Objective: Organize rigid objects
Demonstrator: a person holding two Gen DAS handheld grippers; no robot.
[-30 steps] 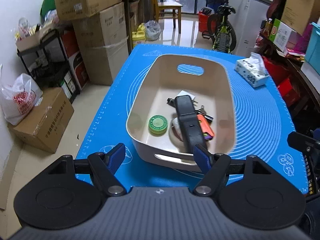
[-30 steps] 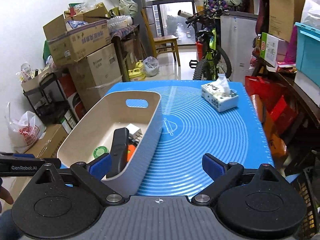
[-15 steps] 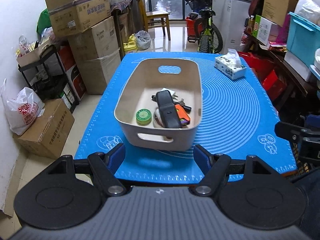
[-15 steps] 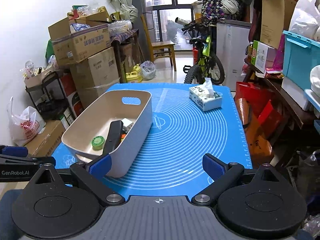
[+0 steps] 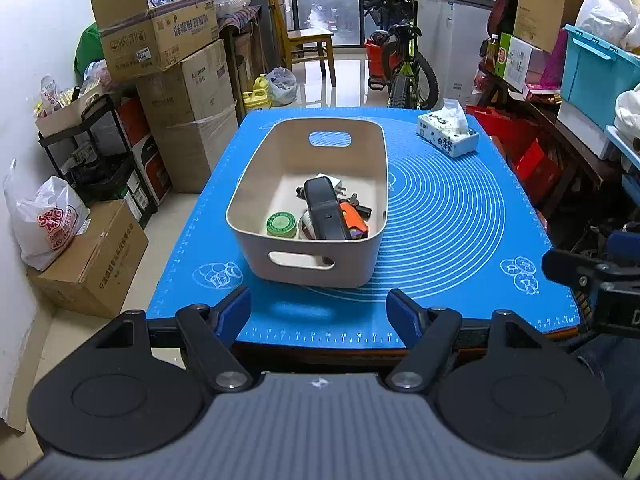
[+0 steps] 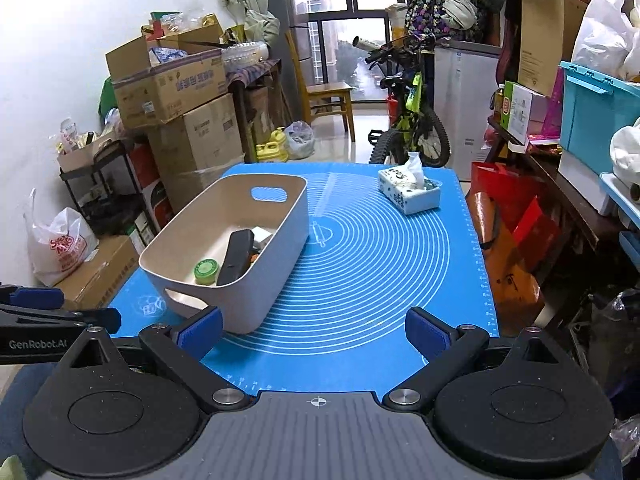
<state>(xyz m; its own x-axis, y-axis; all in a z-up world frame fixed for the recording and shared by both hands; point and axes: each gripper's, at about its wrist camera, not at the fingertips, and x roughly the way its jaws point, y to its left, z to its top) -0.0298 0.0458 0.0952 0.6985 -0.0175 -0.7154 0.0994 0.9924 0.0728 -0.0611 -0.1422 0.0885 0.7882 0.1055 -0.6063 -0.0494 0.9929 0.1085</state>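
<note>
Both our left gripper (image 5: 318,307) and right gripper (image 6: 314,330) hang wide open and empty at the table's near edge, since the small objects (image 5: 326,214) already sit gathered inside the bin (image 5: 256,184).

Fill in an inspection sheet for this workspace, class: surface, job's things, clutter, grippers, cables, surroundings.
Surface: blue silicone mat with white concentric rings, covering the tabletop.
Job's things: beige plastic bin with handle cut-outs on the mat, holding a round green-lidded tin, a long black case, an orange item, and keys.
Clutter: white patterned tissue box at the mat's far right corner.
Grippers: left gripper and right gripper both open, empty, at the near table edge.
Cables: nothing seen.
Surroundings: stacked cardboard boxes, bicycle, wooden chair.
</note>
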